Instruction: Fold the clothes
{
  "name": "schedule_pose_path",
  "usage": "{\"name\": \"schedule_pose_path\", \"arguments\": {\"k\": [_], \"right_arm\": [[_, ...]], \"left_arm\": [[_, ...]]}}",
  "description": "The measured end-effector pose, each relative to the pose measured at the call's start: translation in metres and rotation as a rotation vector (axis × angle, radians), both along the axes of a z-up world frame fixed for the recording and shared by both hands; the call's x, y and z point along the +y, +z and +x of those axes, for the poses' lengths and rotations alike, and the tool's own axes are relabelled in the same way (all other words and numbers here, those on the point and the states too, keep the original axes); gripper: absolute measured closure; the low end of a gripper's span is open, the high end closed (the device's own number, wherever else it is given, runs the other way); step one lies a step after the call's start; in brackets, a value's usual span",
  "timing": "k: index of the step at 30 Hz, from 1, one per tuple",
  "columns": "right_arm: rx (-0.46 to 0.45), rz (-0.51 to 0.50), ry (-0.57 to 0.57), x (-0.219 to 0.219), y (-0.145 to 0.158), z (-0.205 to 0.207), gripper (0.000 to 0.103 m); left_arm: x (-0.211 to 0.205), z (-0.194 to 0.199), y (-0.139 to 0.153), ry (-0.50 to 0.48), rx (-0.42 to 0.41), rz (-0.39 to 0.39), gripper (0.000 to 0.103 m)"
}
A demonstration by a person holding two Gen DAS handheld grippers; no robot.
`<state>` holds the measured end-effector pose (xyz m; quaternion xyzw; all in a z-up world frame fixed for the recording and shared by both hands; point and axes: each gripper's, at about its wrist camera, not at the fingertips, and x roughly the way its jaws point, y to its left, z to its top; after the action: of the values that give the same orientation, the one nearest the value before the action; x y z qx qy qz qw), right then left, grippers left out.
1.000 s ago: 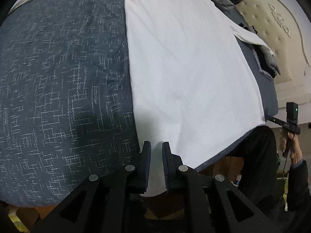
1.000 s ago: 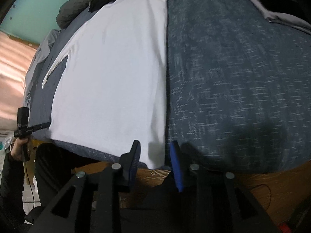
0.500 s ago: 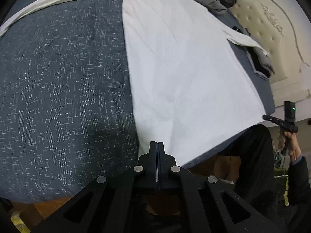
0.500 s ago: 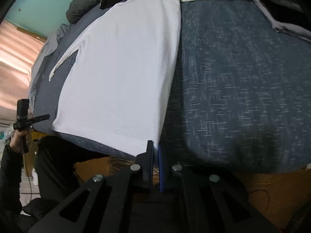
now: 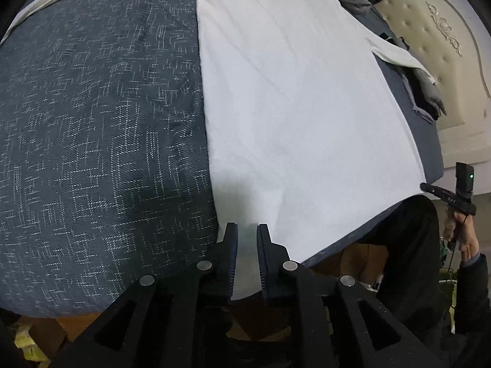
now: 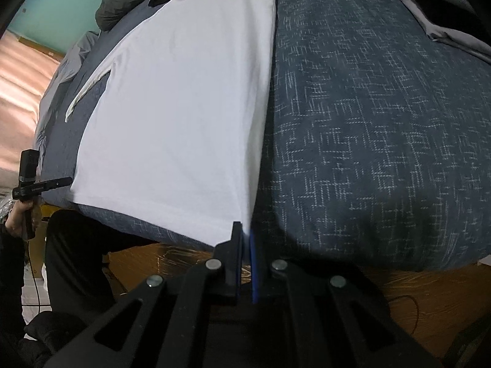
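White T-shirt (image 5: 300,116) lies spread flat on the blue patterned bedspread (image 5: 101,128), its hem at the near edge of the bed, body running away toward the far side, one sleeve (image 5: 399,58) out near the padded headboard (image 5: 442,46). In the right wrist view the same shirt (image 6: 184,116) fills the left half of the bed, sleeve (image 6: 89,89) trailing left.

Left gripper (image 5: 247,257) sits at the near hem corner on the shirt's left edge. Its jaws have just been opening — they stand a little apart now, white cloth between them, pads not visibly pressing. Grip there looks loose or let go.

Right gripper (image 6: 244,256) is at the other near hem corner. Fingers pressed nearly together, pinching the thin edge of the shirt, which rises into the jaws in a small taut ridge.

Handling, as a judgement: thin knit cotton, light, limp, no stiffness of its own — it will sag and drape from whatever point is held, and drag a little on the woven bedspread. Not fragile. Best taken at the hem corners, where the doubled hem gives the pads something to bite. The left corner probably needs re-pinching before any lift.

Dark and grey clothes (image 6: 129,3) are heaped at the far end.
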<state>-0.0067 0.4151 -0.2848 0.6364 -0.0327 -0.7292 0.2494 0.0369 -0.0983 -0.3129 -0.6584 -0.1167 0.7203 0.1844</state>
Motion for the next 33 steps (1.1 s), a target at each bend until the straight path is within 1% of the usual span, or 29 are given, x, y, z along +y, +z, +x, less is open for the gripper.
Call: {"name": "schedule_pose_path", "arguments": {"k": [3,6,8,12,13,14,22,24,25,26,31,33], "right_arm": [[0.0,-0.004,-0.001,0.001,0.0,0.001,0.099],[-0.001,-0.013,-0.005,0.002,0.001,0.002,0.099],[-0.001,-0.015,-0.005,0.004,0.001,0.002,0.099],[-0.002,-0.017,-0.003,0.004,0.001,0.003,0.099],[-0.002,-0.018,-0.002,0.003,0.001,0.003,0.099],[-0.003,-0.018,-0.001,0.002,0.002,0.003,0.099],[0.006,-0.024,0.0,0.0,0.006,0.003,0.099],[0.007,-0.026,0.002,0.0,0.007,0.004,0.099],[0.007,-0.028,0.001,0.0,0.007,0.004,0.099],[0.008,-0.031,0.0,0.0,0.008,0.004,0.099],[0.014,-0.04,0.005,-0.002,0.012,0.004,0.099],[0.019,-0.046,0.007,-0.002,0.015,0.004,0.099]], "left_arm": [[0.007,0.0,-0.005,-0.003,-0.023,0.005,0.089],[0.01,0.006,-0.003,-0.03,-0.027,-0.035,0.087],[0.011,0.011,-0.003,-0.044,-0.035,-0.058,0.084],[0.012,0.013,-0.002,-0.042,-0.029,-0.063,0.077],[0.012,0.013,-0.002,-0.041,-0.033,-0.065,0.073],[0.012,0.013,-0.003,-0.042,-0.034,-0.067,0.071],[0.02,0.005,-0.01,-0.063,-0.018,-0.1,0.071],[0.023,0.005,-0.012,-0.08,-0.011,-0.123,0.085],[0.023,0.005,-0.013,-0.084,-0.008,-0.128,0.094],[0.024,0.005,-0.013,-0.087,-0.004,-0.133,0.098],[0.02,0.004,0.002,-0.08,0.042,-0.111,0.101],[0.014,0.004,0.012,-0.063,0.058,-0.083,0.101]]}}
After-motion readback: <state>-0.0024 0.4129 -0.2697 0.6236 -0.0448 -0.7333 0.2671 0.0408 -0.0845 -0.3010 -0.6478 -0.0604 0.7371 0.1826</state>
